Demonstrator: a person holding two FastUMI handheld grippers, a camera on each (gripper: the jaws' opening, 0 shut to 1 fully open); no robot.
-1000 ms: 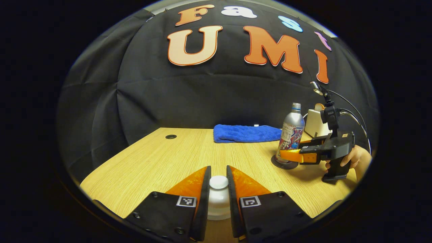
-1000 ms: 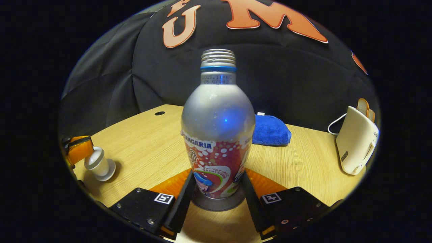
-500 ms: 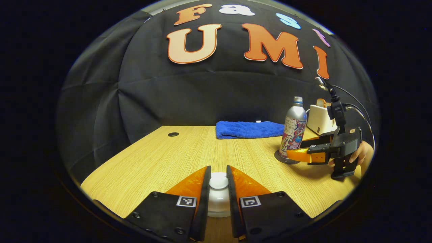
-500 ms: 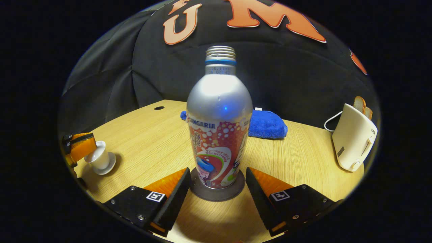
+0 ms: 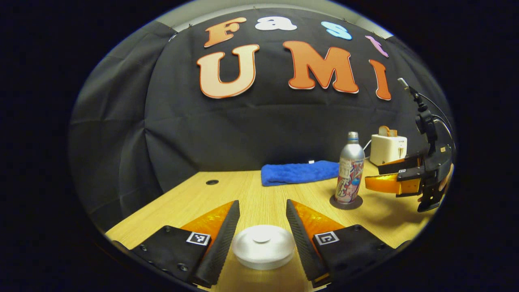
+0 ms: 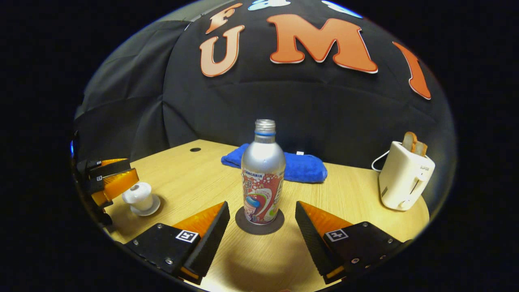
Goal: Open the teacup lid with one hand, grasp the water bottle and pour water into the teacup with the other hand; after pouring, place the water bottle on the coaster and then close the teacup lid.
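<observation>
Where the left tool stands: jaws wide, one finger on either side of the teacup lid, with a clear gap on each side and nothing held.
Lid: directly between the fingers, lying flat and level. In the right gripper view it caps the teacup, which stands on its saucer.
Right tool: also spread wide and holding nothing. The water bottle is dead ahead, just past the fingertips, and neither finger touches it.
Bottle: upright and uncapped, centred on the dark coaster on the tabletop.
Step in hand: by my reading, the bottle is parked and the lid is on, so what remains is getting both tools clear.
How to do it well: keep each pair of jaws as wide as they are now and pull straight back along the fingers. A sideways swing of the left tool could catch the lid's rim and slide it off. The tall, narrow bottle would probably tip if the right tool knocked it.
Beyond the right tool: a blue towel lies behind the bottle and a toaster stands off to the tool's right. Both are well apart from any exit path.
</observation>
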